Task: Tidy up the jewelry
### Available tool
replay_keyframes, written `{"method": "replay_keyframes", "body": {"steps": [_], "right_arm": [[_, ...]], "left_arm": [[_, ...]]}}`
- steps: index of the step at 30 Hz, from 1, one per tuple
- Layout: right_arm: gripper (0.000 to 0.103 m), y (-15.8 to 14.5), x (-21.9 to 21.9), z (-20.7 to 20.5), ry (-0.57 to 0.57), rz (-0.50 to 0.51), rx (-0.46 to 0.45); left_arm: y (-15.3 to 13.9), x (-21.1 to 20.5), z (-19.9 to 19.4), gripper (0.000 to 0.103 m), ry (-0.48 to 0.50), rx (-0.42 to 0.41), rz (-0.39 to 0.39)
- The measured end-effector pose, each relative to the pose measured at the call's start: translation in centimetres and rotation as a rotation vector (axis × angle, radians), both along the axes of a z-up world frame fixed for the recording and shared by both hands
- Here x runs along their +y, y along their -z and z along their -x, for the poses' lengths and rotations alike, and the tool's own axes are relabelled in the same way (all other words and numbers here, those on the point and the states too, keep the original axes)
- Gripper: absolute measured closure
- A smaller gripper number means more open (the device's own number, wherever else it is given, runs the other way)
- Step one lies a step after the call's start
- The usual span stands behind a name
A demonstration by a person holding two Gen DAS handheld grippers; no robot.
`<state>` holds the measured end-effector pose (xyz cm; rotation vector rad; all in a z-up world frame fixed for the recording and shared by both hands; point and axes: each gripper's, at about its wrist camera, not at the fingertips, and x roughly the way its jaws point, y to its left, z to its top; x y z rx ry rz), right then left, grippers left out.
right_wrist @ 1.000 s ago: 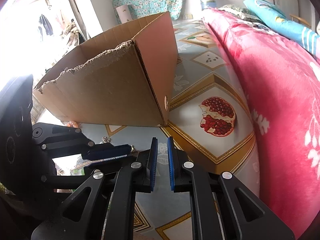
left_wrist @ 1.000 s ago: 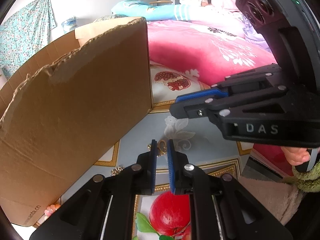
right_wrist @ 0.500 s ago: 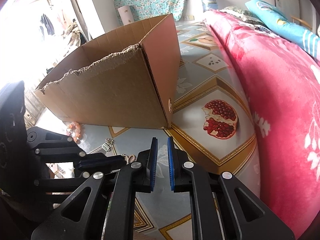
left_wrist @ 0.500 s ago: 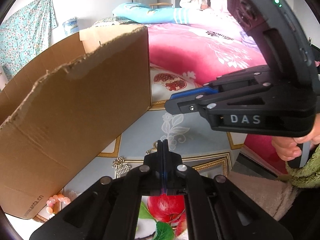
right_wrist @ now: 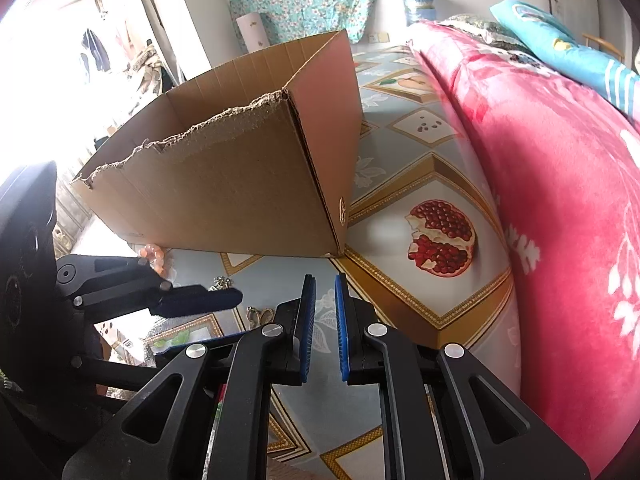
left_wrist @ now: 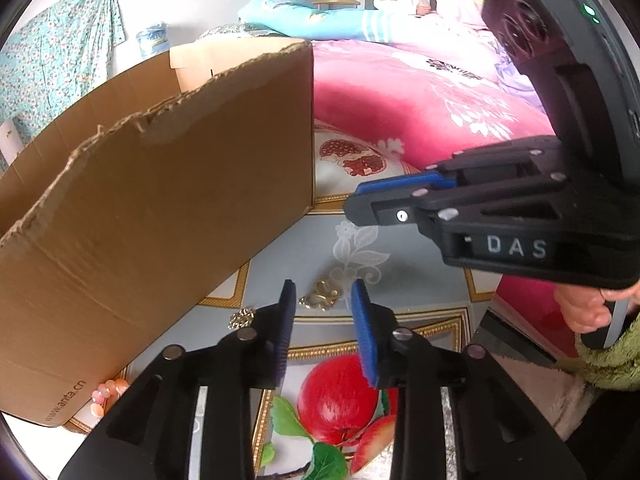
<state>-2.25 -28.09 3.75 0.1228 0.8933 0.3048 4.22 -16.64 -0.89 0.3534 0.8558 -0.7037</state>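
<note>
A pink floral bed (right_wrist: 560, 200) is filling the right side, and a large open cardboard box (left_wrist: 160, 208), its top edge torn ragged, is standing on a floor mat (left_wrist: 380, 240) printed with fruit and gold borders. A person is sitting far off at the back of the bed.

The right hand-held gripper (right_wrist: 322, 316) is hanging above the mat with its blue pads nearly together and nothing between them; the left wrist view is showing it from the side, gripped by a hand (left_wrist: 592, 312) in a green sleeve.

The left hand-held gripper (left_wrist: 324, 308) is pointing down at the mat, and its jaws have just been opening. They are standing apart with nothing pressed between the pads.

Just beyond that gap, a small gold brooch (left_wrist: 322, 296), looking like a bow or a butterfly, is lying flat on the mat. A smaller silver piece (left_wrist: 242, 317) is lying just beside the left finger, near the box wall. A pink bead bracelet (left_wrist: 106, 394) is peeking out at the box's lower corner.

The gold brooch is probably light, stiff metal, thin and slippery, so it may skid or flip under the pads. Pinching across its narrow middle, with the fingertips touching the mat on either side, looks safest, using a gentle squeeze. The bead bracelet would likely be floppy and prone to rolling
</note>
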Motion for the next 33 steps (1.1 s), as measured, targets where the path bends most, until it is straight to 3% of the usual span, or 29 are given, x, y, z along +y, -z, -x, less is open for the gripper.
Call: {"method": "replay_keyframes", "body": {"steps": [9, 13, 16, 33], "right_arm": [[0.093, 0.3, -0.5, 0.0, 0.012, -0.01, 0.003], [0.093, 0.4, -0.7, 0.0, 0.015, -0.014, 0.003], [0.093, 0.4, -0.7, -0.1, 0.015, -0.016, 0.002], [0.093, 0.0, -0.9, 0.2, 0.017, -0.015, -0.009]], "left_arm": [[0.6, -1.0, -0.2, 0.075, -0.052, 0.0, -0.033], [0.6, -1.5, 0.0, 0.084, -0.066, 0.008, -0.043], [0.5, -1.7, 0.2, 0.084, -0.071, 0.009, -0.056], [-0.4, 0.0, 0.7, 0.085, -0.07, 0.037, 0.006]]}}
